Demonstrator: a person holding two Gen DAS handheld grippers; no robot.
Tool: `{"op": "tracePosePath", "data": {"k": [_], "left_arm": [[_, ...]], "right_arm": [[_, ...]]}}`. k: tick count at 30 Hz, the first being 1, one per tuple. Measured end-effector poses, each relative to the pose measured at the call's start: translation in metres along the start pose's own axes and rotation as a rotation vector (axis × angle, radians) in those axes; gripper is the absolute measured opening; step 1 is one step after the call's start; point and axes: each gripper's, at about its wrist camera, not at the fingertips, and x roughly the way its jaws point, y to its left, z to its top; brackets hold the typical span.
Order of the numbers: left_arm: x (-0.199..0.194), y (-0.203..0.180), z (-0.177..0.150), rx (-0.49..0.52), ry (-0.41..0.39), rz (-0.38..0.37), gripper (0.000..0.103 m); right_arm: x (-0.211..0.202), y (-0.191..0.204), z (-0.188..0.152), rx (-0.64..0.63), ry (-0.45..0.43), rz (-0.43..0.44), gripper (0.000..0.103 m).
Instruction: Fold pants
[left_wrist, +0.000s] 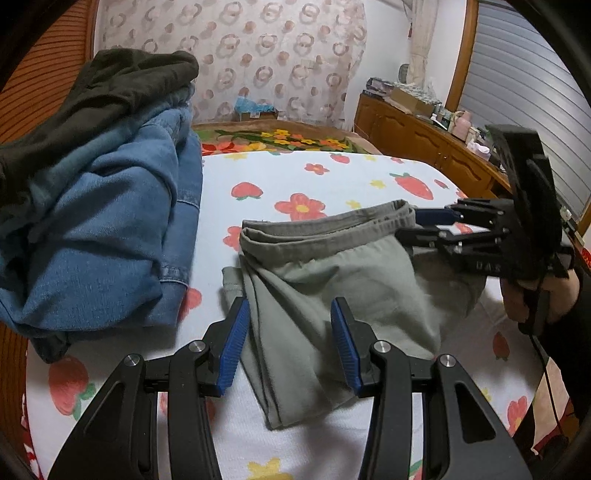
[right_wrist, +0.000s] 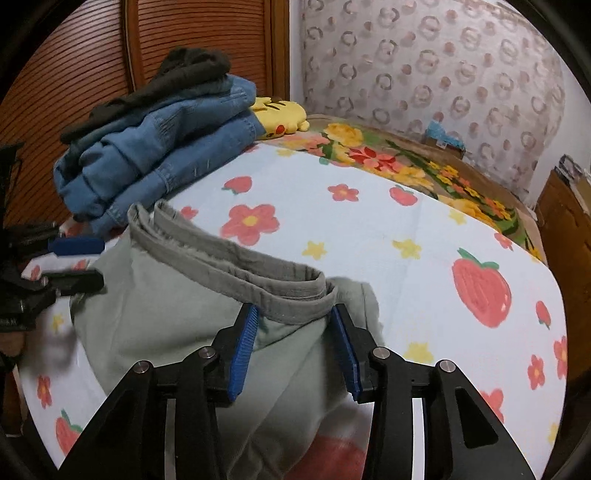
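Note:
Grey-green pants (left_wrist: 332, 280) lie folded on the strawberry-print bed sheet (left_wrist: 332, 177), waistband (left_wrist: 325, 221) at the far side. My left gripper (left_wrist: 290, 343) is open, its blue pads on either side of the pants' near left fold. My right gripper (left_wrist: 410, 225) is at the waistband's right end. In the right wrist view the pants (right_wrist: 177, 314) fill the lower left, and my right gripper (right_wrist: 293, 347) stands open with the waistband corner (right_wrist: 295, 299) between its pads. The left gripper (right_wrist: 79, 260) shows open at the pants' left edge.
A stack of folded blue jeans with a dark garment on top (left_wrist: 96, 206) sits at the left (right_wrist: 155, 147). A yellow plush toy (right_wrist: 280, 118) lies behind it. A wooden cabinet (left_wrist: 424, 140) with clutter stands at the right. A floral blanket (right_wrist: 406, 162) edges the sheet.

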Motion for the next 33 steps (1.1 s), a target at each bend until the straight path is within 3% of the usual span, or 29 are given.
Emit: {"op": "tracePosePath", "data": {"k": [4,6,10,12,14,21,26,33], "left_arm": [[-0.004,0.002,-0.001,-0.004,-0.012,-0.034,0.047],[-0.006,0.002,-0.002,-0.003,-0.017,-0.03,0.047],[-0.008,0.003,-0.002,0.002,-0.016,-0.022,0.047],[-0.008,0.004,-0.003,0.001,-0.014,-0.017,0.047],[-0.006,0.005,-0.004,0.001,-0.01,-0.01,0.047],[0.0,0.005,-0.006,0.003,0.004,-0.002,0.047],[0.003,0.005,-0.007,0.008,0.021,0.015,0.047],[0.012,0.009,-0.011,0.001,0.059,0.028,0.047]], "right_arm": [[0.002,-0.007,0.005,0.025,-0.014,0.056,0.028],[0.002,-0.008,0.005,0.031,-0.03,0.036,0.02],[0.0,-0.017,0.004,0.101,-0.062,-0.04,0.018],[-0.002,-0.015,0.003,0.088,-0.064,-0.051,0.022],[-0.005,-0.01,0.001,0.075,-0.067,-0.059,0.036],[-0.021,-0.011,-0.014,0.092,-0.058,-0.019,0.053],[-0.024,-0.018,-0.025,0.131,-0.008,-0.021,0.055],[-0.029,-0.017,-0.035,0.164,0.011,0.042,0.055]]}}
